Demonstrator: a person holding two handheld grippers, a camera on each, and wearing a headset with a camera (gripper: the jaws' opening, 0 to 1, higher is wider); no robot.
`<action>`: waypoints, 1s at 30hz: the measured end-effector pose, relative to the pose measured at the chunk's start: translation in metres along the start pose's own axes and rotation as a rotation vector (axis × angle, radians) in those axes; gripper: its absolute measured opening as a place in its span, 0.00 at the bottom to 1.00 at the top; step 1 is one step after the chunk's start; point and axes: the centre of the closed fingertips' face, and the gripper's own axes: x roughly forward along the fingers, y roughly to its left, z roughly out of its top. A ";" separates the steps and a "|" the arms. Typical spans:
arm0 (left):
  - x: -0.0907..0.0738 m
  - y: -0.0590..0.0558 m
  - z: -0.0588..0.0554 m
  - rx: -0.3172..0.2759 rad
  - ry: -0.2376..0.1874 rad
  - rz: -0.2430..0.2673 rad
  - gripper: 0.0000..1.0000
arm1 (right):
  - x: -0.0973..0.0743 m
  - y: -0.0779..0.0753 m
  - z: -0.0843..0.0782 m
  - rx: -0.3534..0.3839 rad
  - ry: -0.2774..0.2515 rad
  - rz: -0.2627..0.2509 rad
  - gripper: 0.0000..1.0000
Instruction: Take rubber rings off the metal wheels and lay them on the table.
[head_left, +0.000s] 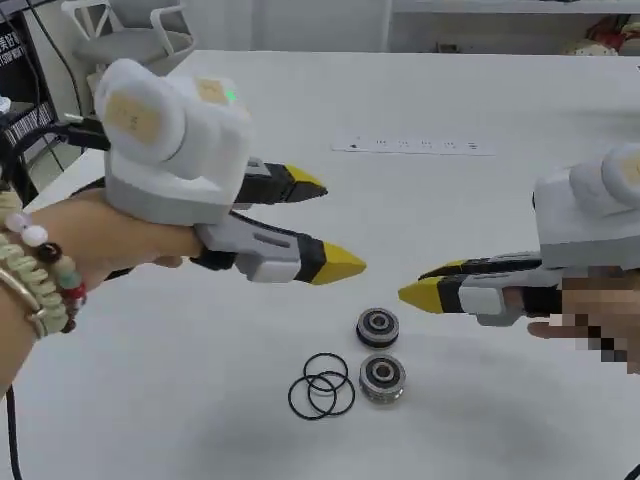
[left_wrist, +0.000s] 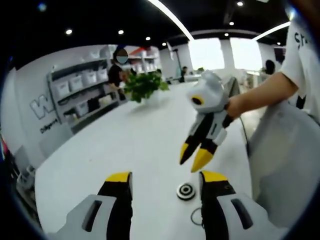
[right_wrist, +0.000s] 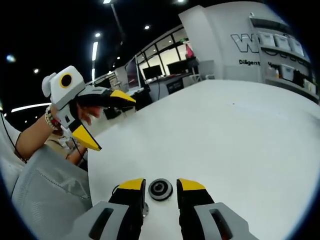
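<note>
Two metal wheels lie on the white table (head_left: 480, 100), one (head_left: 378, 327) just behind the other (head_left: 382, 378). Three black rubber rings (head_left: 322, 385) lie overlapping to their left. My left gripper (head_left: 340, 226) hovers above and left of the wheels, jaws wide open and empty. From the right, my right gripper (head_left: 412, 285) points at the far wheel with jaws narrowly apart and nothing between them. In the left gripper view a wheel (left_wrist: 185, 191) and part of a ring (left_wrist: 196, 217) show past my jaws. The right gripper view has a wheel (right_wrist: 160, 189) just beyond its tips.
A flat white strip (head_left: 413, 146) lies farther back on the table. A chair (head_left: 130, 30) stands off the far left corner. A potted plant (left_wrist: 144, 85) sits at the table's far end, with shelves (left_wrist: 82, 92) beyond.
</note>
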 end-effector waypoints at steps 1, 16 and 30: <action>0.004 0.001 -0.002 0.001 0.004 0.007 0.55 | 0.000 -0.001 -0.001 0.003 0.004 -0.003 0.24; 0.039 0.000 -0.045 -0.026 0.055 0.075 0.52 | 0.005 -0.008 -0.019 0.025 0.052 -0.019 0.23; 0.055 -0.016 -0.057 -0.145 0.027 0.062 0.29 | 0.020 0.001 -0.040 -0.056 0.123 0.008 0.25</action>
